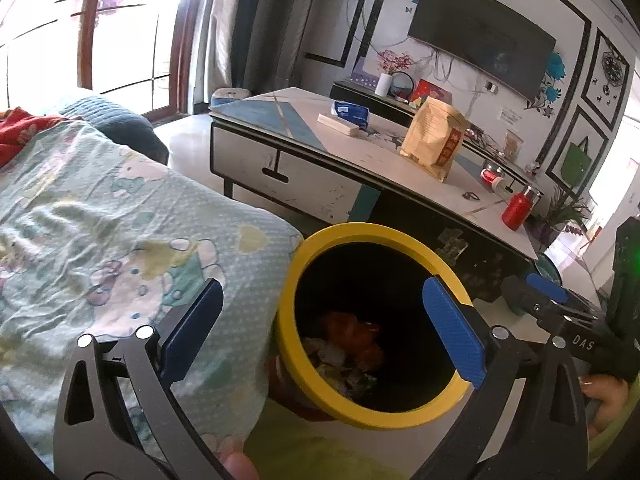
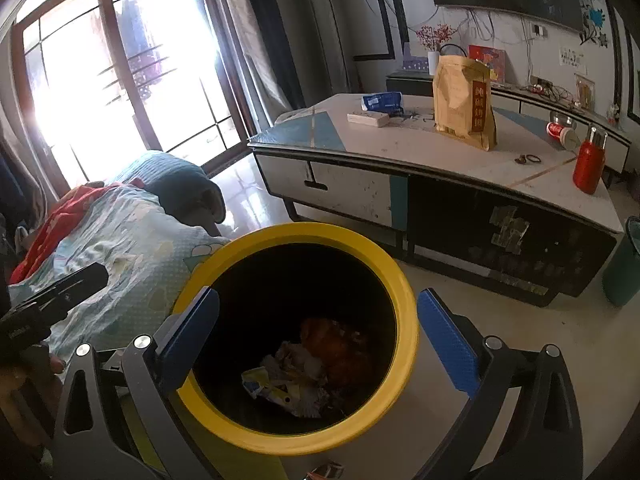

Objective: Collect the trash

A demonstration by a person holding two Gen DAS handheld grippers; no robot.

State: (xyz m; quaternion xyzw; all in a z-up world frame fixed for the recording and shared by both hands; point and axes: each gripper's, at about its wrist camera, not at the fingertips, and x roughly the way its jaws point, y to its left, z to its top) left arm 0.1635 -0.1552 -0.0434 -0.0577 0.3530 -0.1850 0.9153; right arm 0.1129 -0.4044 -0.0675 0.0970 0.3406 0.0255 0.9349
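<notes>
Low coffee table (image 2: 520,168) straight ahead, with a tan paper bag (image 2: 464,100) standing upright on it, a blue tissue pack (image 2: 382,101) behind a flat white box (image 2: 368,119), and a red flask (image 2: 589,162) near the right corner. On the left, a pastel quilt (image 1: 100,216) is spread out, a red cloth (image 2: 60,220) beyond it. Dark television (image 1: 480,36) hangs on the wall, bright window (image 2: 120,60) glaring at the left.
</notes>
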